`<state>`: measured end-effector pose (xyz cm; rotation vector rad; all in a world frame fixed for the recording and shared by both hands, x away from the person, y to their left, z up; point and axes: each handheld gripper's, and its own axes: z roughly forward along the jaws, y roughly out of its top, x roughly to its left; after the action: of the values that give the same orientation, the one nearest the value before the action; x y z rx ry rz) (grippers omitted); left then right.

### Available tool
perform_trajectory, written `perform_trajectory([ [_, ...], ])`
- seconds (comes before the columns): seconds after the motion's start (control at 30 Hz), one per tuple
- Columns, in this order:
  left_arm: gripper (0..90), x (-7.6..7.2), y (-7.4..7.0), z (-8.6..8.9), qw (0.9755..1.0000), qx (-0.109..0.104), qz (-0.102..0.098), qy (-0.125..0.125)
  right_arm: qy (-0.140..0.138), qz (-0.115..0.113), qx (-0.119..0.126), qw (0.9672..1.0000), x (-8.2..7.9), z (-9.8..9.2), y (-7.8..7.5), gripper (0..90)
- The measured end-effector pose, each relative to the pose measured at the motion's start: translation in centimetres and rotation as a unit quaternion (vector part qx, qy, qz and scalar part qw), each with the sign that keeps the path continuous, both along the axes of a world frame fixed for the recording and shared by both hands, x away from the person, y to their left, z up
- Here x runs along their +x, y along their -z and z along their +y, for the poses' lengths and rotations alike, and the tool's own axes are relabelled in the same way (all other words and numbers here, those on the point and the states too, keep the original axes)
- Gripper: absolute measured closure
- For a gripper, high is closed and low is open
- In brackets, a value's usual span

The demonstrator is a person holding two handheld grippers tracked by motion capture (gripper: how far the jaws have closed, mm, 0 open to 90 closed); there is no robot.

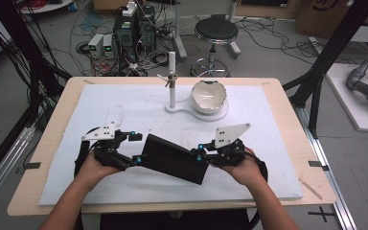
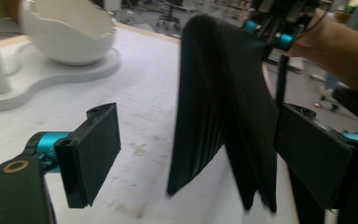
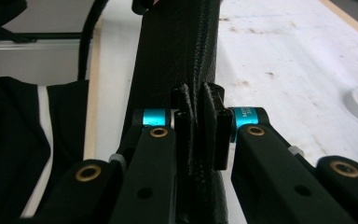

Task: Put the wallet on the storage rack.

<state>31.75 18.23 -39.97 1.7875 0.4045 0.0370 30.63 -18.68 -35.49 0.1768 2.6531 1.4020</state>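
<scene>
Black flat folded wallet-like case [image 1: 175, 158] hangs just above the white foam mat [image 1: 124, 108], its long axis running from ten o'clock to four o'clock between the two tools. The right gripper [image 3: 198, 123] is clamped on its four o'clock end, while the left gripper [image 2: 191, 154] stands wide, jaws straddling the ten o'clock end without pinching it (so the left is the one to close). At twelve o'clock stands a white broken-egg bowl on its stand [image 1: 209, 96], with a cluttered lab floor beyond the table.

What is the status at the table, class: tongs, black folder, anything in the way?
Right tongs shut on flat black leather-look folder. Left tongs open around its other end. White eggshell-shaped bowl on stand, far side, clear.
</scene>
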Motion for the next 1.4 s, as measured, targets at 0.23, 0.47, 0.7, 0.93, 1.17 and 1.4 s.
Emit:
perform_trajectory([
  [0.23,49.8,-0.7,0.1,-1.3,0.9977,0.009,-0.021,0.064,-0.013,0.003,-0.002,0.9999,-0.1,0.8,0.2,84.5],
  [0.47,74.7,-1.3,-0.9,-1.0,0.9973,0.003,-0.025,0.069,0.001,0.016,0.032,0.9994,0.2,0.2,0.7,82.4],
  [0.7,75.2,-1.4,-1.9,-1.1,0.9982,0.013,-0.023,0.054,0.080,0.032,0.081,0.9930,0.6,-1.8,1.1,50.1],
  [0.93,75.2,-0.4,-3.5,-0.5,0.9987,0.034,-0.034,0.018,0.157,0.039,0.095,0.9822,0.7,-5.4,1.8,38.1],
  [1.17,75.2,2.0,-7.1,-1.3,0.9952,0.082,-0.050,-0.013,0.235,0.048,0.081,0.9675,0.5,-8.6,3.0,32.4],
  [1.4,75.1,3.7,-12.2,-3.7,0.9871,0.130,-0.092,-0.017,0.261,0.053,0.076,0.9609,0.7,-9.5,4.0,29.2],
])
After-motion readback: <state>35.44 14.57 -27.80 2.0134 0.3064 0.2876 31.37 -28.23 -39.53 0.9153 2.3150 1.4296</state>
